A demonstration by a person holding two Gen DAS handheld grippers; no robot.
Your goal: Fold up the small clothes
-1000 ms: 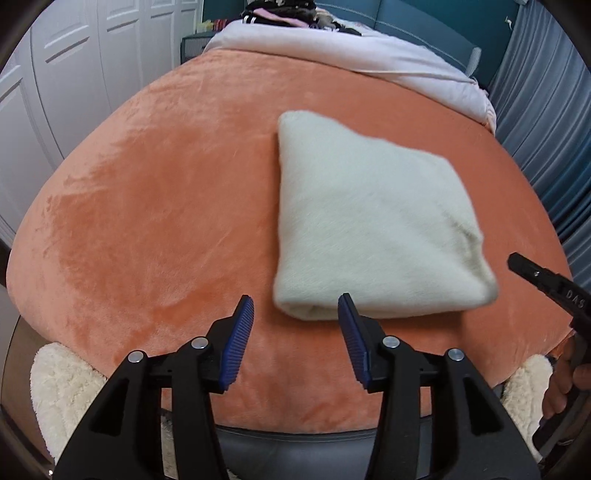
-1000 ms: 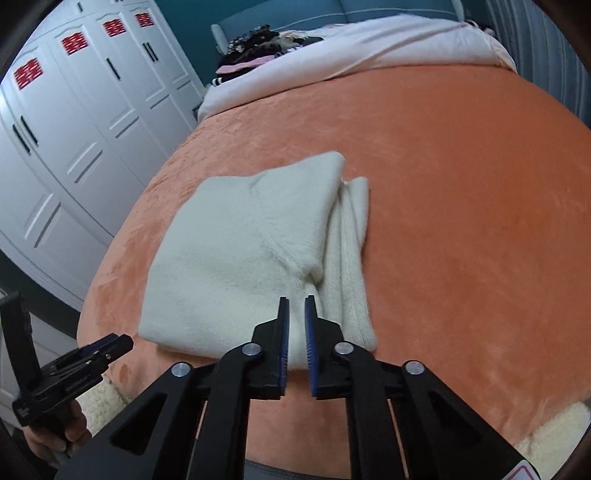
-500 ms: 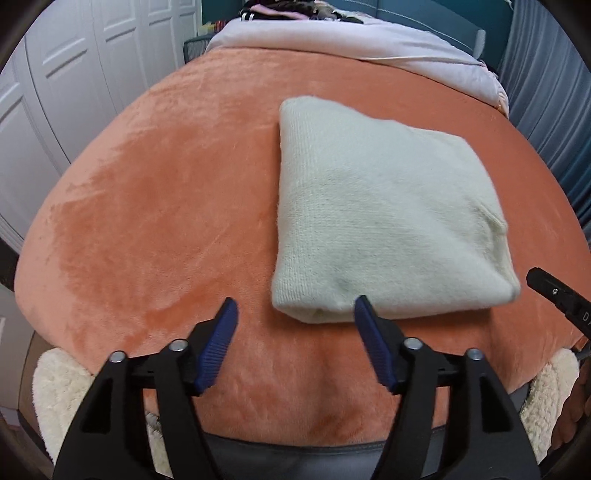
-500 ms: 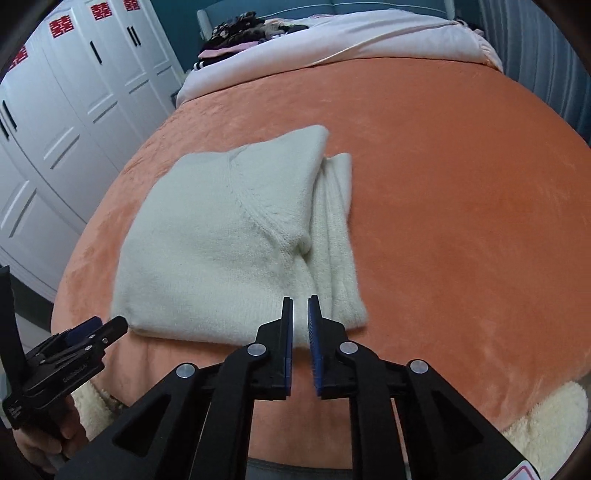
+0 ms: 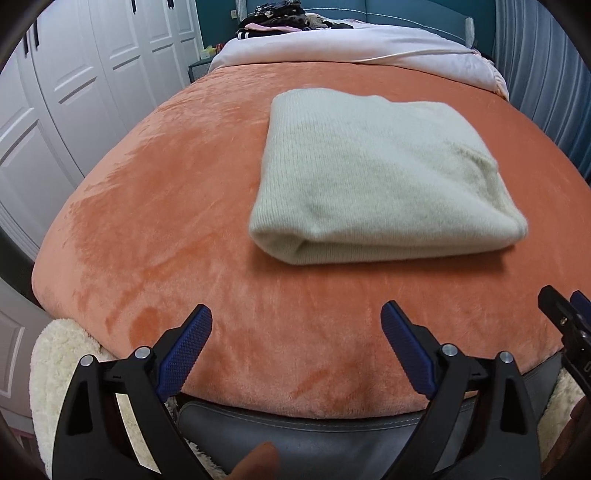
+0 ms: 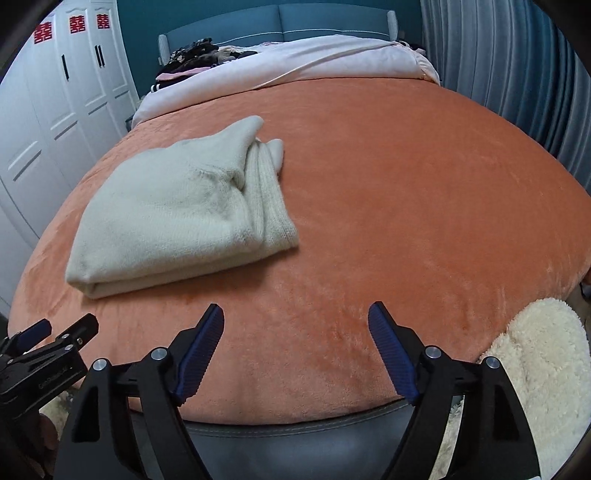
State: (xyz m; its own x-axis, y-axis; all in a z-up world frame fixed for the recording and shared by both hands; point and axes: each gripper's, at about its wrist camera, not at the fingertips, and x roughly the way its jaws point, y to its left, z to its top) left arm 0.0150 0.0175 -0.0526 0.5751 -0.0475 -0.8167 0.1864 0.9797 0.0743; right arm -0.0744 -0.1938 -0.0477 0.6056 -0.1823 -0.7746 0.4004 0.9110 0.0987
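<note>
Nearest to us, our left gripper (image 5: 296, 321) stands with its two black arms and blue ribbed pads (image 5: 184, 354) spread wide. Its jaws have just been opening, and nothing is between them; they are released above the front edge of the bed. Our right gripper (image 6: 296, 319) is in the same condition: its jaws have also just been opening, they are wide apart now, and only blanket shows in the gap. In the left wrist view the tip of the right gripper appears at the right border, and in the right wrist view the left gripper appears at the lower left.

Under both grippers we see the dark grey padded bed frame (image 5: 314, 439) and a cream fluffy rug (image 6: 543, 373) at the corners of the bed. The bed is covered by an orange plush blanket (image 5: 155, 206).

On this blanket, a little beyond the open pads and not touching them, lies the folded cream-white knitted sweater (image 5: 373, 177). It forms a thick, rounded rectangle with the fold toward us. In the right wrist view the ribbed sleeve edges (image 6: 267, 195) show along its right side.

Further away a pale pink quilt (image 5: 351, 48) lies across the bed, with a heap of dark clothes (image 6: 195, 55) near the blue headboard (image 6: 280, 18). White wardrobe doors (image 5: 74, 81) stand at the left, and grey-blue curtains (image 6: 517, 66) at the right.
</note>
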